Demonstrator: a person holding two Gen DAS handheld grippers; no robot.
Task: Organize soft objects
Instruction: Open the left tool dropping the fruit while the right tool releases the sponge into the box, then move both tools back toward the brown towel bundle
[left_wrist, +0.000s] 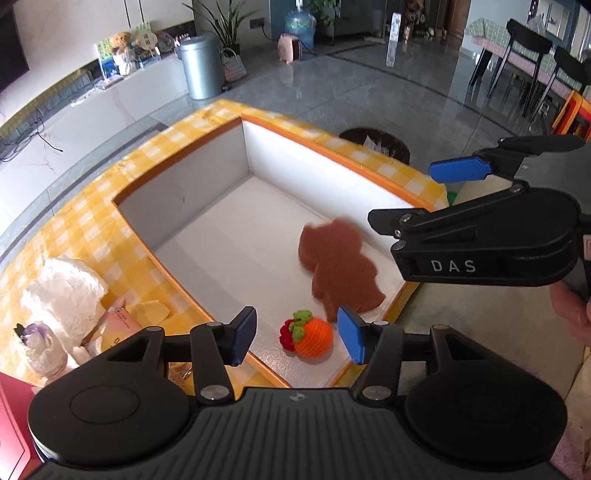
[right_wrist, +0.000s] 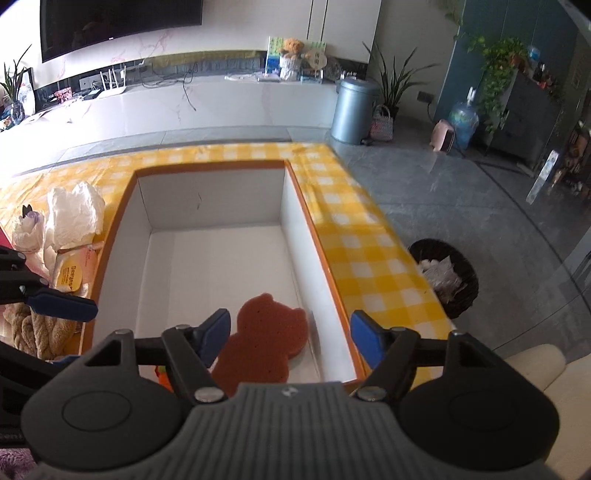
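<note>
Yellow-checked surface (right_wrist: 354, 236) is carrying a white box (right_wrist: 218, 192) with an orange rim; living room floor and a TV wall are sitting behind it.

Left gripper (left_wrist: 297, 334): fingers are standing released, nothing between them. Crocheted orange toy (left_wrist: 312, 338) is lying on the box floor right below the gap, not touched. Brown bear-shaped sponge (left_wrist: 340, 271) is lying just beyond it, up against the right wall of the box.

Right gripper (right_wrist: 290, 339): fingers are also spread wide and holding nothing; the sponge is sitting under and slightly left of their gap, flat on the box floor, its edges blurred.

Further out, left of the left fingers, a white crumpled cloth (left_wrist: 68, 291) and a small pouch (left_wrist: 120, 325) are waiting on the surface. A beige knitted item (right_wrist: 37, 332) is showing past the box's left wall in the right wrist view.

Judgement: both soft items look dropped, so the step in hand is clearing out. Doing it well means lifting straight up past the rim before swinging toward the cloth pile, and keeping the two grippers apart since they are working close over one corner.
</note>
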